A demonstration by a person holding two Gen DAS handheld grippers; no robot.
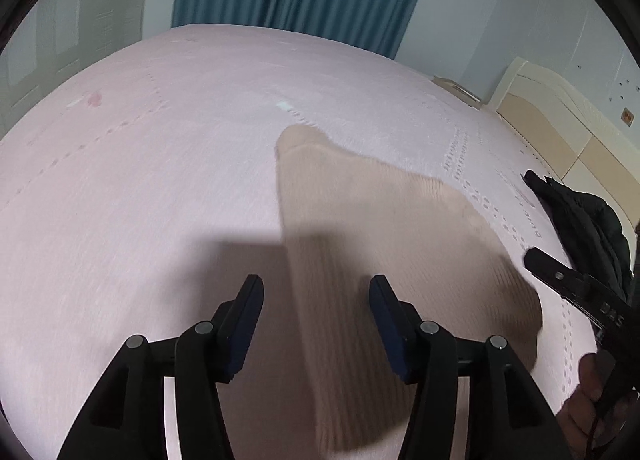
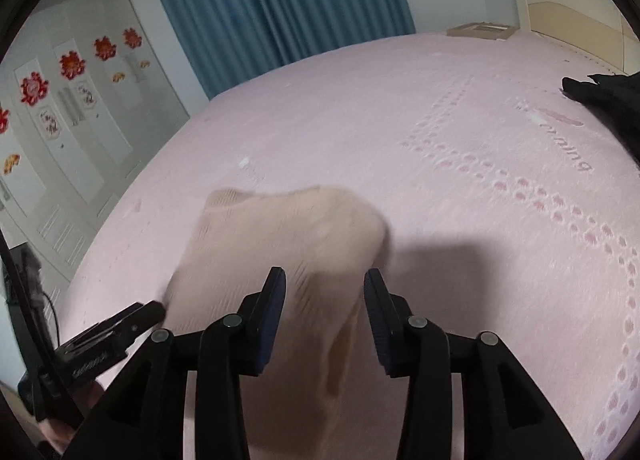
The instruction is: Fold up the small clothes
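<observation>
The beige sock [image 1: 360,227] lies flat on the pink bedsheet [image 1: 140,179], stretching ahead of and beneath both grippers. The left gripper [image 1: 316,300] and right gripper [image 2: 325,292] both stand parted, pads clear of the fabric and holding nothing. To fold well, I judge each should pinch one corner of the near edge and carry it forward evenly onto the far end.

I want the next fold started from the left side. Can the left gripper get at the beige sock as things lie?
Probably yes. The left gripper is open and the beige sock lies flat on the pink bedsheet right under its fingers, with nothing in between. The right gripper sits off to the side.
</observation>
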